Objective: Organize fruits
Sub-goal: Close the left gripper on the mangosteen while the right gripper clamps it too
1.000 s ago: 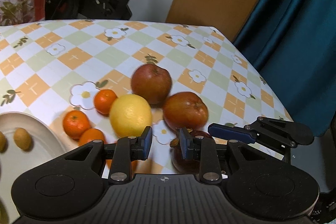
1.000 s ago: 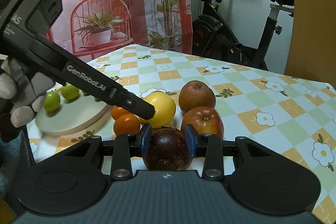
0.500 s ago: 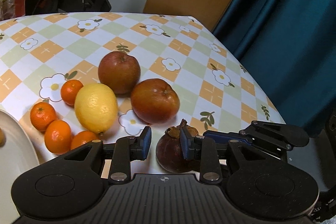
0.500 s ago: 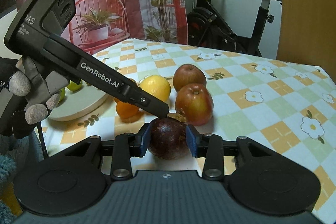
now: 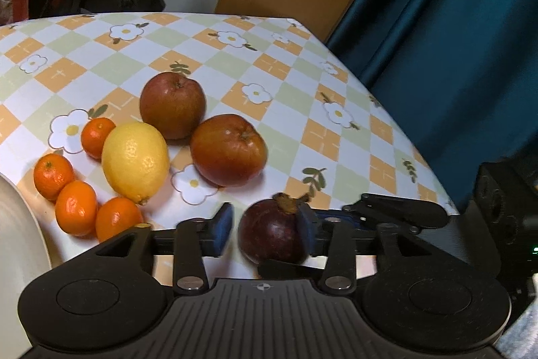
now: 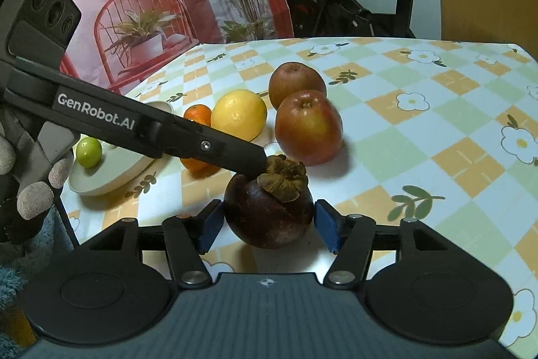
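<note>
Here the mangosteen [image 6: 269,211] sits on the tablecloth [image 6: 420,157] at lower centre, between the just-opened pads of the right gripper [image 6: 269,227], ungripped. Round, firm, smooth-skinned, it should be gripped across its middle.

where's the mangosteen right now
The mangosteen sits on the tablecloth at the near edge, just in front of the nearer apple, between the right tongs' open jaws, which have just been opening.

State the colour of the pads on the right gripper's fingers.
Blue pads, clearest in the right wrist view.
</note>
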### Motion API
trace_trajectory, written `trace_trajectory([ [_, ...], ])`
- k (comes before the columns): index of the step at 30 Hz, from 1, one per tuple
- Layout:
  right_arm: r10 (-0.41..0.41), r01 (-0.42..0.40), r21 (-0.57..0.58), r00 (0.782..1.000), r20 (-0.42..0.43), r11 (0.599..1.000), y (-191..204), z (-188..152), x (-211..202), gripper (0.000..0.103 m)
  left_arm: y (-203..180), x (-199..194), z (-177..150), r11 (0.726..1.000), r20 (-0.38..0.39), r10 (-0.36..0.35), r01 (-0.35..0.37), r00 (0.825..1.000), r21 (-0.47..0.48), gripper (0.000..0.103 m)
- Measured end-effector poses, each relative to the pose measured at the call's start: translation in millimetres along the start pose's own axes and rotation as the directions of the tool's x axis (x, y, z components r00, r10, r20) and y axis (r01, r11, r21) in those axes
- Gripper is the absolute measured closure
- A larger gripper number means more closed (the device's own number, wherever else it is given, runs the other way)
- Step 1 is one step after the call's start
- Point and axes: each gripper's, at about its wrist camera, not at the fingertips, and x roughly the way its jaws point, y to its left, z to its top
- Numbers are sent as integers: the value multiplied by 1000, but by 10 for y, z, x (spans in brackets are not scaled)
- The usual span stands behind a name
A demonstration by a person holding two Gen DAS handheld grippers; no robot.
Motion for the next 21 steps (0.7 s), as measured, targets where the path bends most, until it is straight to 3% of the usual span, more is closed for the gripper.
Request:
trace_trajectory([
  [1,-2,2,-3,1000,1,1000,12,0,2,41,-25,-15,-9,1000,1,-8,8,1000,14,40],
  [7,-28,28,-52,1000,7,998,100,2,20,41,-214,83,-67,991,-38,39,-34,999,131,39],
  [21,-45,45,-98,999,5,994,160,11,51,41,-95,226,-57,997,-65,25,-20,998,75,41],
])
